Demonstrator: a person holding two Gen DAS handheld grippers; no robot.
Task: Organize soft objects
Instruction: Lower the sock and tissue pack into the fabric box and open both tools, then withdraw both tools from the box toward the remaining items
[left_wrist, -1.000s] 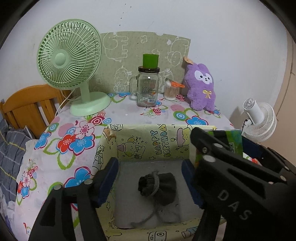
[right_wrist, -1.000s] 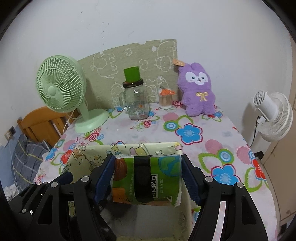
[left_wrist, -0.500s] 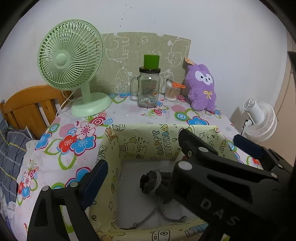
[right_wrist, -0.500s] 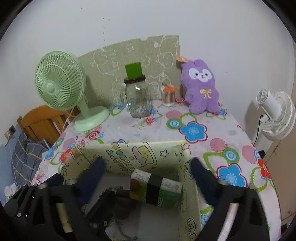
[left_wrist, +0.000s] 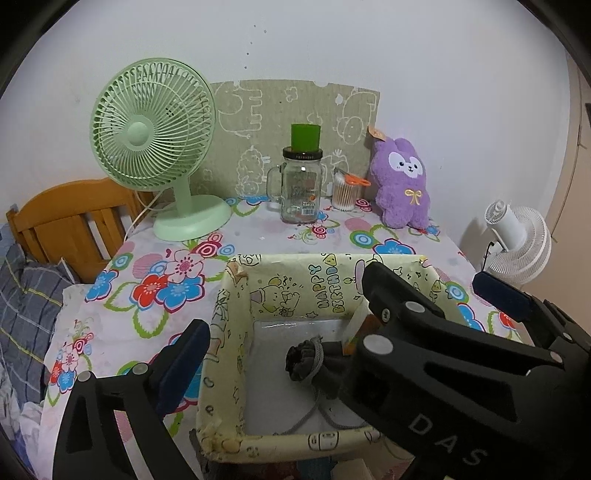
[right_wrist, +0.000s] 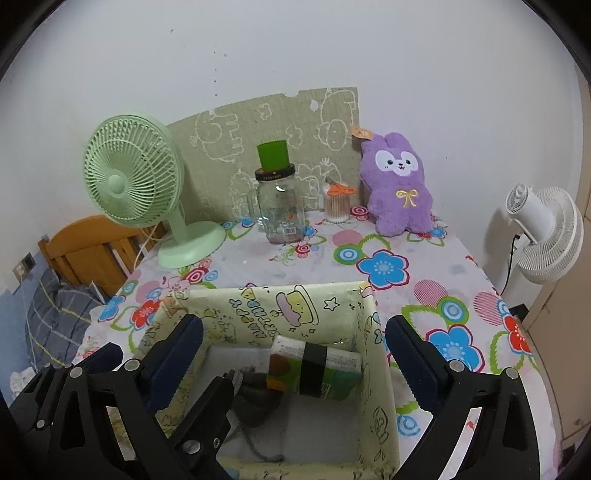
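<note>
A yellow cartoon-print storage box (left_wrist: 295, 291) (right_wrist: 369, 354) stands at the table's near edge. Inside lie a dark grey drawstring pouch (left_wrist: 306, 360) (right_wrist: 255, 402) and a green tissue pack (right_wrist: 317, 369) with a black band, resting against the right wall. The pack is mostly hidden behind the right gripper's finger in the left wrist view. My right gripper (right_wrist: 295, 350) is open and empty above the box. My left gripper (left_wrist: 280, 354) is open and empty over the box. A purple plush rabbit (left_wrist: 402, 184) (right_wrist: 399, 192) sits at the back right.
A green desk fan (left_wrist: 155, 147) (right_wrist: 133, 184) stands back left. A glass jar with a green cup on top (left_wrist: 301, 184) (right_wrist: 279, 203) and a cotton-swab tub (left_wrist: 345, 192) (right_wrist: 336, 203) stand mid-back. A white fan (left_wrist: 517, 240) (right_wrist: 546, 232) stands off the table's right edge.
My right gripper opened and let the tissue pack drop into the box beside the pouch. Both grippers' jaws have spread wider and drawn back a little.
</note>
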